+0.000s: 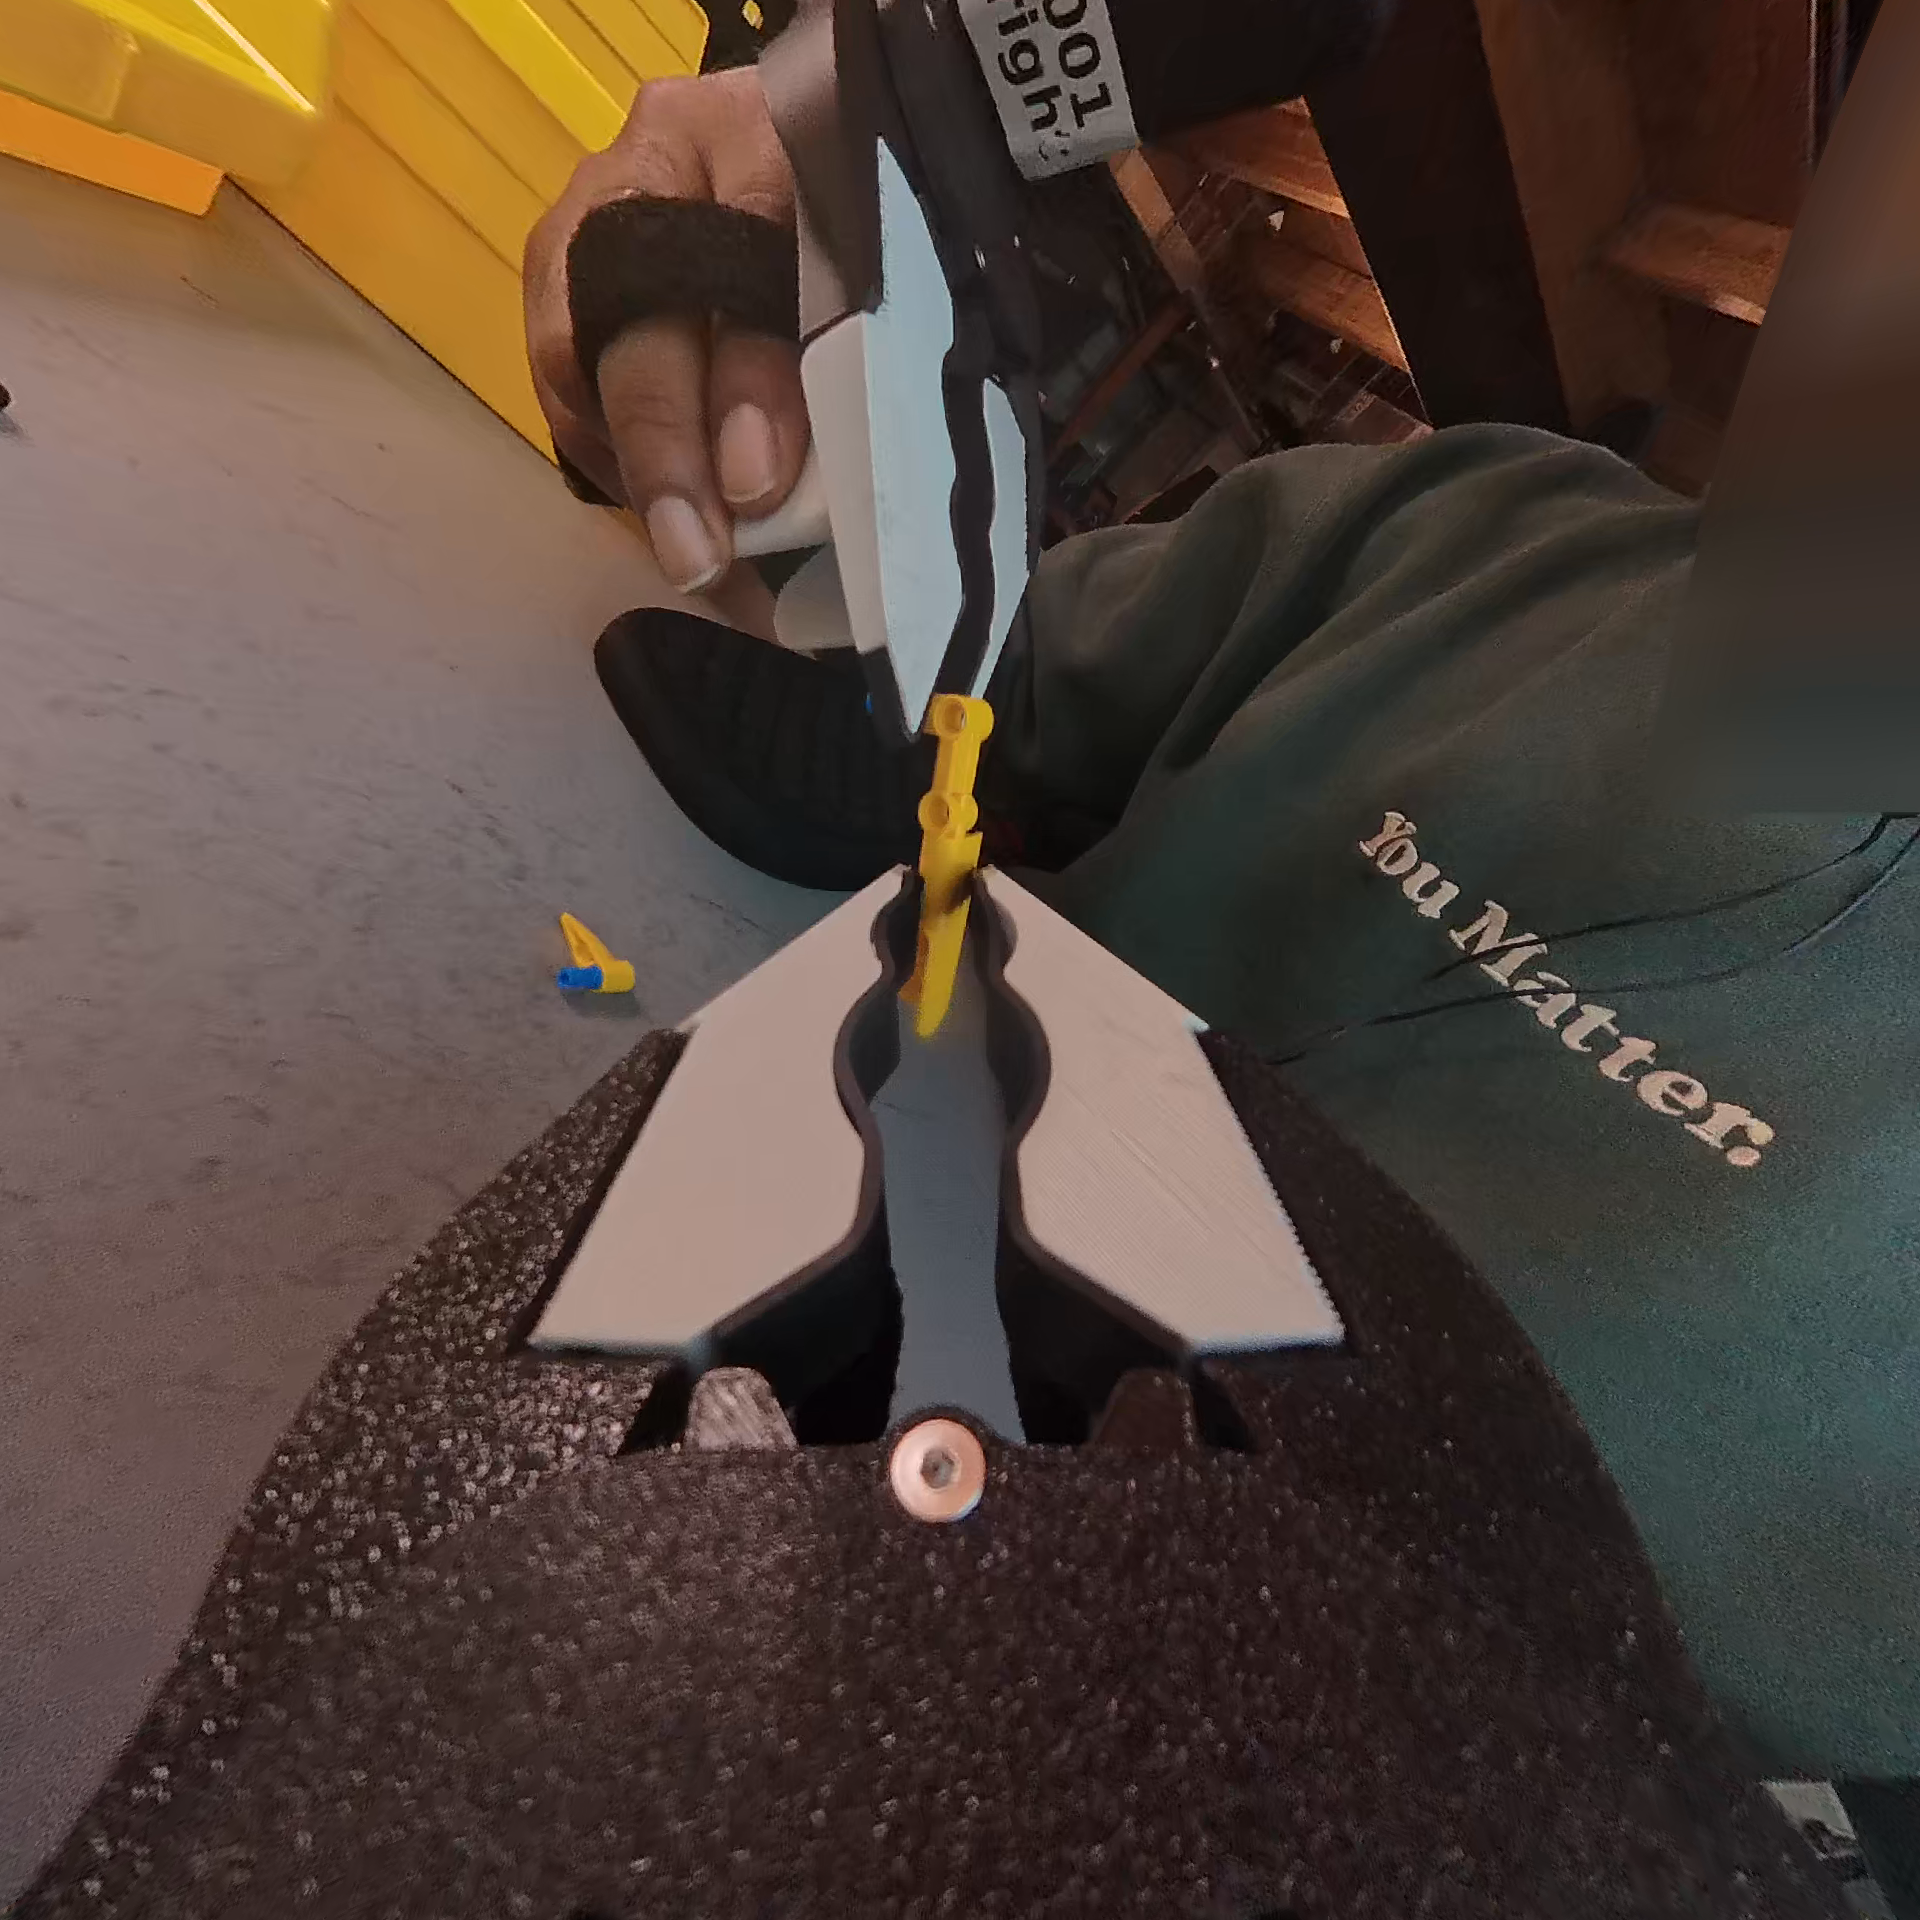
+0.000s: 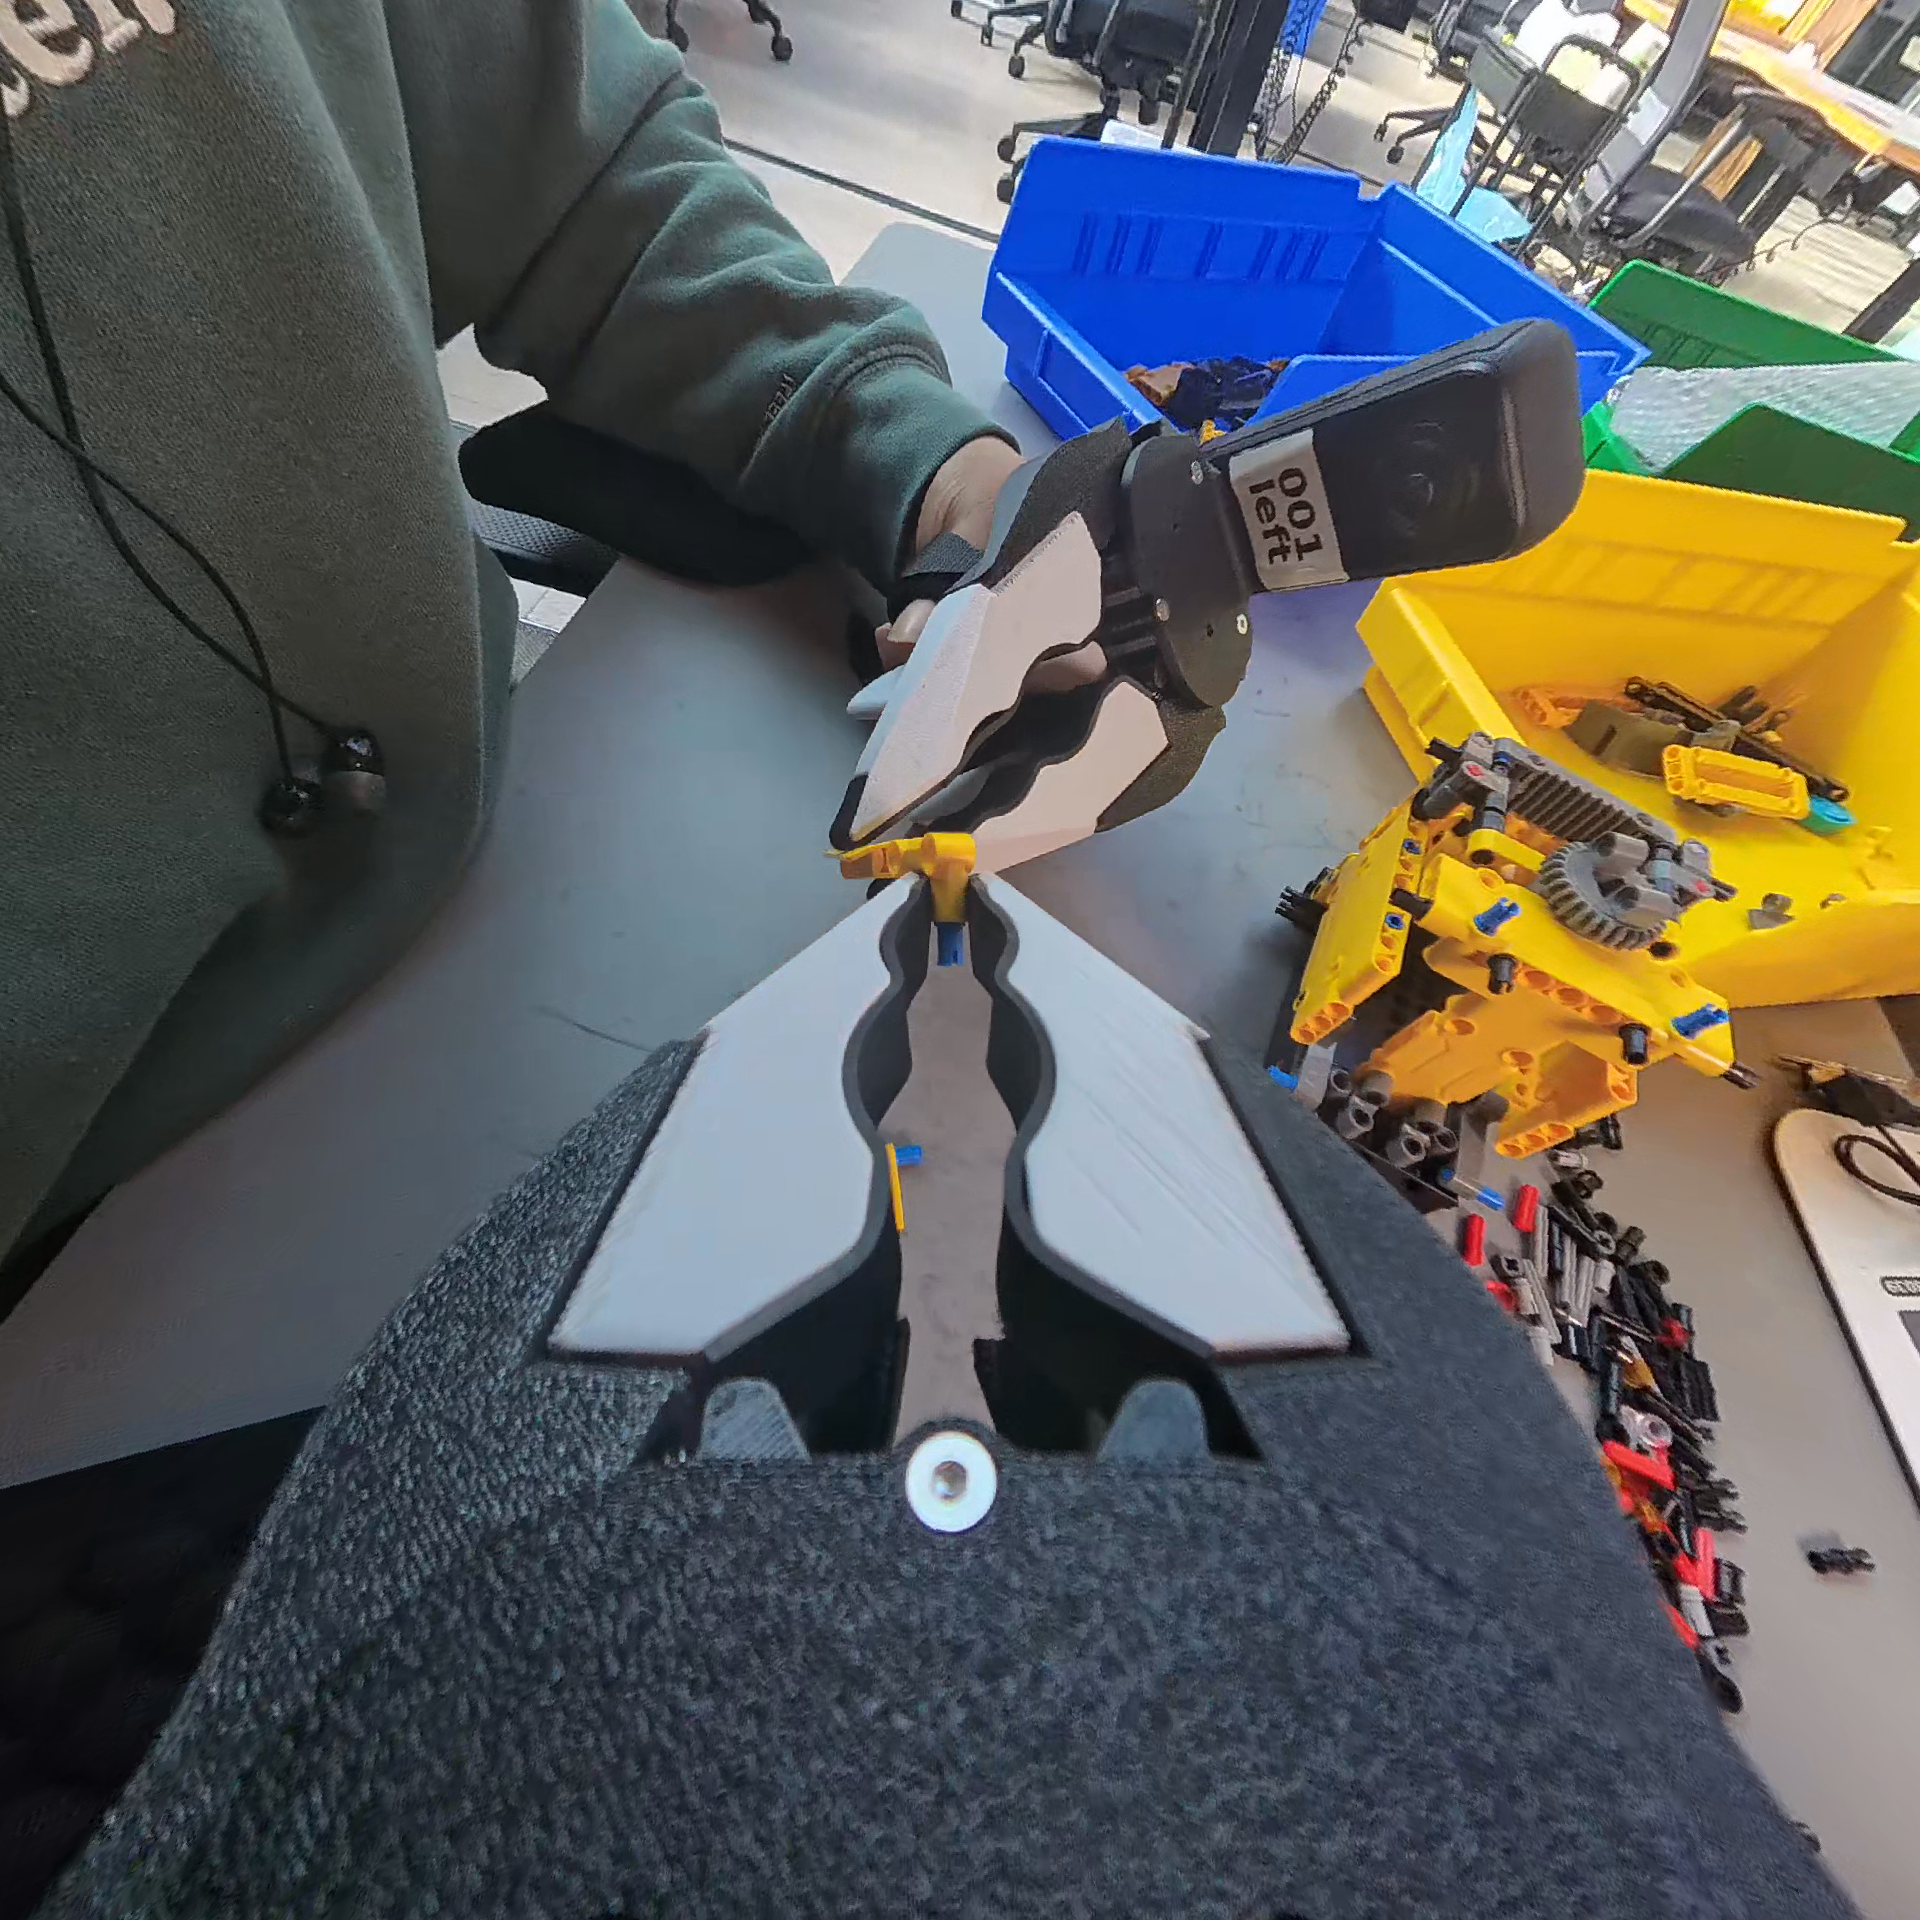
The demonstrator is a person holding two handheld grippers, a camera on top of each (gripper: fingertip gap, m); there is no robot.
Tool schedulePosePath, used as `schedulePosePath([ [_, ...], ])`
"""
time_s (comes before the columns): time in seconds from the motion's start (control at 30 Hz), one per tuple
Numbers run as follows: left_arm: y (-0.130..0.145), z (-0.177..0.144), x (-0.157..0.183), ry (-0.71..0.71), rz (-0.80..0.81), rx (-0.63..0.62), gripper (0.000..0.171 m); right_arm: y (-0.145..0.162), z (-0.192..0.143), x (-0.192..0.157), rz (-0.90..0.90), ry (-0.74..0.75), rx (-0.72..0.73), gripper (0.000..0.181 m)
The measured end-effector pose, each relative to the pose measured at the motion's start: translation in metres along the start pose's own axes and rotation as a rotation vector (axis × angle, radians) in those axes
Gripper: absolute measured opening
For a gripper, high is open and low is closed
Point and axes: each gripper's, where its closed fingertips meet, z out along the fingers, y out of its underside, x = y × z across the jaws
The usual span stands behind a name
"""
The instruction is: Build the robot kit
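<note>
1. Left wrist view: left hand-held gripper [image 1: 940,883] is clenched on a yellow toy piece [image 1: 948,862]; right hand-held gripper [image 1: 935,717] pinches its upper end. Another small yellow-and-blue part [image 1: 592,961] lies on the grey bench [image 1: 260,727].
2. Right wrist view: right hand-held gripper [image 2: 943,896] grips the yellow toy piece's [image 2: 914,857] peg, above the bench [image 2: 644,883]. A yellow toy vehicle [image 2: 1507,956] stands nearby beside a yellow bin [image 2: 1662,582].

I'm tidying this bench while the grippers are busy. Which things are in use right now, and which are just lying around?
In use:
- left gripper, shut on the yellow piece
- right gripper, shut on the same piece's far end, which carries a blue pin

Lying about:
- yellow model
- loose small parts
- yellow bin
- blue bin
- small yellow-and-blue piece on the table
</note>
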Motion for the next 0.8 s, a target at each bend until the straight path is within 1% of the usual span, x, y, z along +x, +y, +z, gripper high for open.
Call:
schedulePosePath([
  [0.2, -0.017, -0.010, -0.002, -0.026, 0.025, 0.095, 0.007, -0.004, -0.007, 0.019, 0.052, 0.078, 0.069, 0.008],
  [0.27, -0.024, -0.015, -0.006, -0.056, 0.032, 0.139, 0.006, 0.002, -0.012, 0.026, 0.088, 0.095, 0.063, 0.015],
  [0.33, -0.031, -0.022, -0.012, -0.090, 0.028, 0.189, 0.006, 0.017, -0.017, 0.030, 0.125, 0.086, 0.003, 0.017],
  [0.37, -0.034, -0.026, -0.015, -0.104, 0.024, 0.213, 0.006, 0.029, -0.017, 0.026, 0.133, 0.059, -0.057, 0.017],
  [0.5, -0.042, -0.037, -0.025, -0.166, 0.016, 0.281, 0.006, 0.070, -0.008, -0.004, 0.122, -0.089, -0.300, 0.017],
  [0.6, -0.044, -0.041, -0.031, -0.182, -0.017, 0.305, 0.006, 0.085, 0.005, -0.020, 0.095, -0.146, -0.393, 0.017],
  [0.67, -0.044, -0.043, -0.035, -0.196, -0.036, 0.311, 0.006, 0.092, 0.011, -0.024, 0.065, -0.154, -0.438, 0.017],
  [0.73, -0.044, -0.044, -0.036, -0.198, -0.051, 0.314, 0.007, 0.093, 0.015, -0.028, 0.039, -0.160, -0.448, 0.013],
  [0.8, -0.044, -0.046, -0.038, -0.205, -0.061, 0.320, 0.006, 0.094, 0.017, -0.024, 0.021, -0.133, -0.457, 0.012],
])
